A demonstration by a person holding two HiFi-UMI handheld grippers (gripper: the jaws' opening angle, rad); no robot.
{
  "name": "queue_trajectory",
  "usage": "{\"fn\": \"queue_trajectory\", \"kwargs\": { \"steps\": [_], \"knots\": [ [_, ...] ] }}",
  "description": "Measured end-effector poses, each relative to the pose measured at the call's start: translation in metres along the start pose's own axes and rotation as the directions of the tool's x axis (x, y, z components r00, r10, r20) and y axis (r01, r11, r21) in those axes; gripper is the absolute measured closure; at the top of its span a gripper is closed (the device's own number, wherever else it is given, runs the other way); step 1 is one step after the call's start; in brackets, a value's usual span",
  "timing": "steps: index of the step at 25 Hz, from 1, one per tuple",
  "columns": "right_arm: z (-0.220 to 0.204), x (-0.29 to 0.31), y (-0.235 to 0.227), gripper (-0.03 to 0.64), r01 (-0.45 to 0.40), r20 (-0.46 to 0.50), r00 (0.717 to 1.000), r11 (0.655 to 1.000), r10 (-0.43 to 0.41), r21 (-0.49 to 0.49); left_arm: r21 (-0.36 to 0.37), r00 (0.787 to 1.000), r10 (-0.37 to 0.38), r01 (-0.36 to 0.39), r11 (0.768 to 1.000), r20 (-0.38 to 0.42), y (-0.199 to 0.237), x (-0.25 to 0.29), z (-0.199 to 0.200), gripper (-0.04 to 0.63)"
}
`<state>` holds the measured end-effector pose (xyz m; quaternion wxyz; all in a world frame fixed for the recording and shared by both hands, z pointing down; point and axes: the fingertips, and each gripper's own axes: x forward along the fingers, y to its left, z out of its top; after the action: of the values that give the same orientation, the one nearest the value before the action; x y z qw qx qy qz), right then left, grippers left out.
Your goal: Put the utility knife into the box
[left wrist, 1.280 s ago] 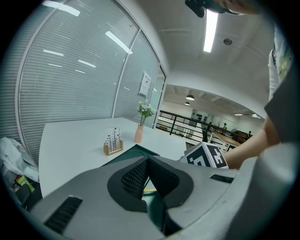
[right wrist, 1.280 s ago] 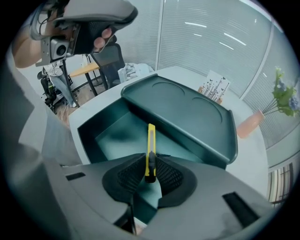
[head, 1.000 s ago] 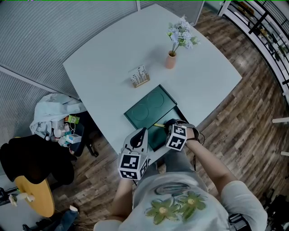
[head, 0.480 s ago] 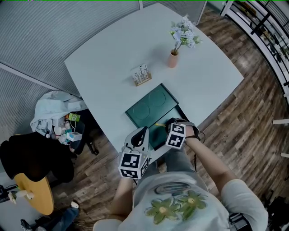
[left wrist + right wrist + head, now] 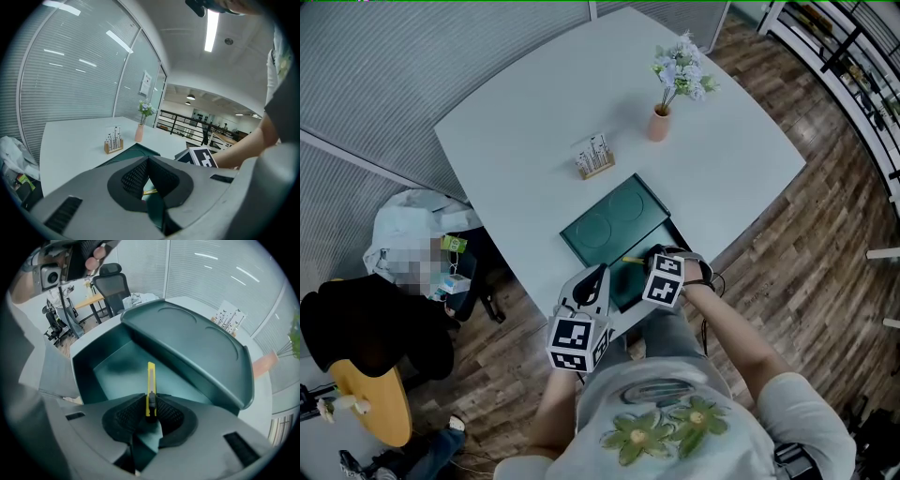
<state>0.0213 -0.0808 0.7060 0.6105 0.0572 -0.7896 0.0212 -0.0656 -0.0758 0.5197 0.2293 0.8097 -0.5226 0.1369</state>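
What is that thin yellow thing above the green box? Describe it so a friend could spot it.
Start at the big pale table and find the dark green box, lid open, at its edge nearest the person. Over the box's open inside, the right tool, its jaws now opening, has a slim utility knife between them. It is the only bright yellow thing there.

A white table [image 5: 534,112] with rounded corners stands on a wood-plank floor [image 5: 825,244]; ribbed grey partition walls [image 5: 375,56] close the space behind it; a black railing [image 5: 853,56] runs along the far right; a glass wall with slatted blinds [image 5: 70,79] catches reflections of the lamps; a long strip light [image 5: 212,30] glows in the white ceiling; a black office chair [image 5: 112,280] stands by a desk beyond.
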Motion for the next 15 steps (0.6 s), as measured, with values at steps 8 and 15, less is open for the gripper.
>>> {"fn": "queue_trajectory", "kwargs": {
  "steps": [8, 15],
  "knots": [
    [0.001, -0.005, -0.001, 0.511, -0.003, 0.026, 1.000, 0.999, 0.002, 0.044, -0.003, 1.000, 0.003, -0.003, 1.000, 0.002, 0.000, -0.002, -0.001, 0.597],
    [0.011, -0.031, -0.010, 0.511, 0.004, 0.141, 0.990, 0.985, -0.029, 0.171, -0.002, 1.000, 0.008, -0.008, 1.000, 0.015, 0.000, -0.004, 0.006, 0.597]
  ]
}}
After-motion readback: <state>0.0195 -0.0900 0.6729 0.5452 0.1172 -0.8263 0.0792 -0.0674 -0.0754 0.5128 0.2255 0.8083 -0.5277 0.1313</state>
